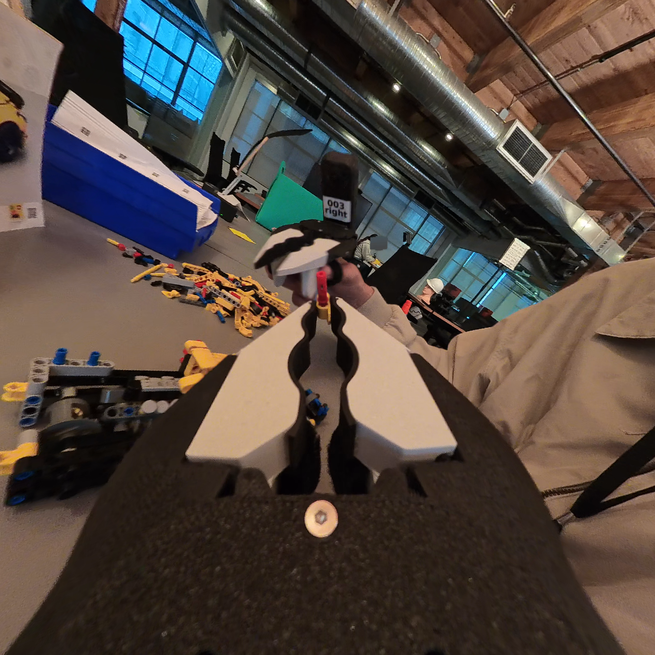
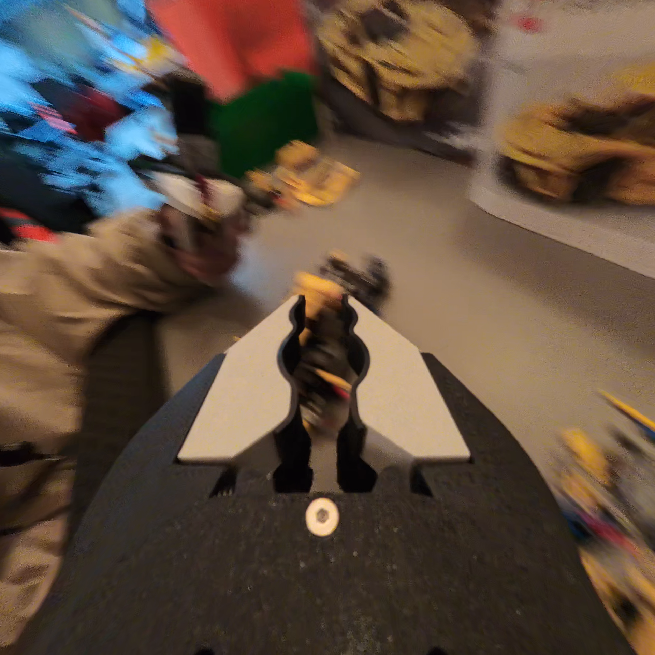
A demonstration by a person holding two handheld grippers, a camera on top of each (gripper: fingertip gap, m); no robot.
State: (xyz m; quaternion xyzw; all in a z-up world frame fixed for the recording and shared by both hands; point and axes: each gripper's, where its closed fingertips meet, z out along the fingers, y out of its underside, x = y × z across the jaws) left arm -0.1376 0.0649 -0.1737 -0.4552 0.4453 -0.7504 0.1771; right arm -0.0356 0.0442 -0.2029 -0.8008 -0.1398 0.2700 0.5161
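A small yellow connector (image 1: 323, 311) carrying a red pin (image 1: 321, 287) is clamped at the tips of the left gripper (image 1: 323, 312), raised above the grey table (image 1: 106, 319). The right gripper (image 2: 322, 301) is seen narrowly parted (view heavily blurred); contents cannot be told. A loose brick pile (image 1: 227, 294) lies beyond; a part-built model (image 1: 81, 400) sits left.

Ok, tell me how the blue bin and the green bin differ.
The blue bin lies near the left wrist camera, next to the loose pile of yellow building pieces, with white printed sheets stacked on top. The green bin sits farther back, behind the right gripper, with no sheets showing on it. Blue looks long and low, green shorter and tapered. Both rest on the grey table.
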